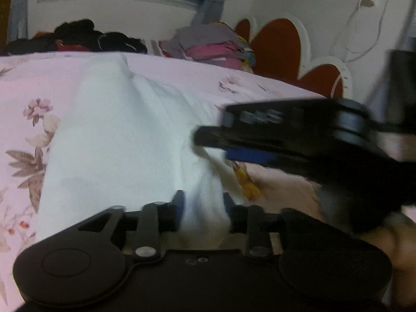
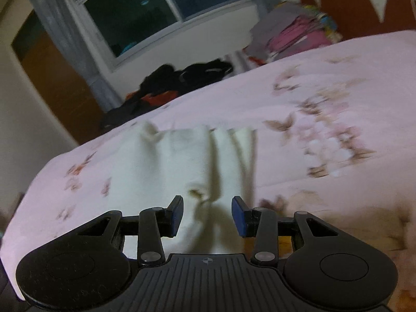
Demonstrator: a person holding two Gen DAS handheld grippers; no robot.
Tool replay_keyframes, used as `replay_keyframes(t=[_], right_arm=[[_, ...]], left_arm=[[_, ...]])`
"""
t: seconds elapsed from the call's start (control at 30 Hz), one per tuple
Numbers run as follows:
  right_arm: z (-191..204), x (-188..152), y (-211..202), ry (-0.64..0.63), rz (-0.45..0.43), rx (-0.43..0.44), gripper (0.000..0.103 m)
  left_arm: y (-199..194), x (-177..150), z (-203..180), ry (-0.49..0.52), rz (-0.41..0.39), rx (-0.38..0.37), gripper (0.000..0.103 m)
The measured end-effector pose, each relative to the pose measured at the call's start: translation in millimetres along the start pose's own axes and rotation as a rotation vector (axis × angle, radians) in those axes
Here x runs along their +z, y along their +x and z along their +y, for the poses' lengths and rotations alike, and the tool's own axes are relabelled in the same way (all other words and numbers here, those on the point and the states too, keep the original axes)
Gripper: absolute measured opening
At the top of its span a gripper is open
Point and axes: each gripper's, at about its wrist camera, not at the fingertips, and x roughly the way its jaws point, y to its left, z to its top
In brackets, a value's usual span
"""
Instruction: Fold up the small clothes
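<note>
White garment [image 1: 122,140] lies centre frame on pink floral bed [image 1: 23,78]. My left hand-held gripper [image 1: 204,212] pinches its near edge; right hand-held gripper [image 2: 208,215] open, empty above. Cloth soft, light, floppy; best gripped at edges.

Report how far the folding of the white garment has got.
Done: a folded stack sits at the bed's far side. In hand: the left gripper pinches the white garment, bunched between its fingers; the right gripper is open above the cloth. Left: no neat fold shows yet, and a dark pile waits.
</note>
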Motion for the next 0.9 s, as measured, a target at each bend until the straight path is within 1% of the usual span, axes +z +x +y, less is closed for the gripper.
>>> replay_keyframes(t=[0.03,0.1,0.13,0.17,0.23,0.37,0.43,0.5,0.53,0.57,0.67,0.73,0.8,0.87,0.9], right_arm=[[2,0,4,0.001,0.012,0.009,0.041],[5,-1,13,0.003,0.037,0.017,0.041],[5,0,16,0.002,0.039,0.012,0.041],[4,0,18,0.003,0.037,0.001,0.041],[4,2,21,0.013,0.033,0.002,0.041],[-1,11,42,0.033,0.071,0.025,0.041],[-1,13,48,0.05,0.069,0.035,0.041],[0,13,50,0.053,0.062,0.034,0.04],[0,12,51,0.055,0.065,0.038,0.023],[-1,13,52,0.061,0.07,0.047,0.018],[5,12,43,0.038,0.029,0.037,0.014],[11,10,28,-0.002,-0.019,0.024,0.013],[17,7,11,-0.044,-0.061,0.008,0.013],[18,0,1,-0.07,-0.067,-0.009,0.013],[13,-4,3,-0.06,-0.046,-0.025,0.013]], left_arm=[[-6,-4,3,-0.006,0.012,-0.01,0.05],[-19,-8,14,-0.023,0.02,-0.007,0.053],[-27,-9,20,-0.03,0.023,-0.006,0.053],[-36,-11,25,-0.033,0.018,-0.001,0.054],[-54,-11,38,-0.047,-0.004,0.021,0.059],[-75,1,64,-0.117,-0.055,0.09,0.06],[-81,9,77,-0.156,-0.078,0.111,0.06],[-81,17,87,-0.169,-0.093,0.146,0.06],[-77,24,90,-0.169,-0.098,0.161,0.06],[-73,27,92,-0.172,-0.102,0.176,0.06],[-60,35,98,-0.185,-0.097,0.193,0.06],[-54,39,99,-0.178,-0.091,0.189,0.06],[-49,41,97,-0.17,-0.084,0.167,0.06],[-39,42,93,-0.156,-0.074,0.146,0.06],[-32,42,92,-0.15,-0.06,0.14,0.06]])
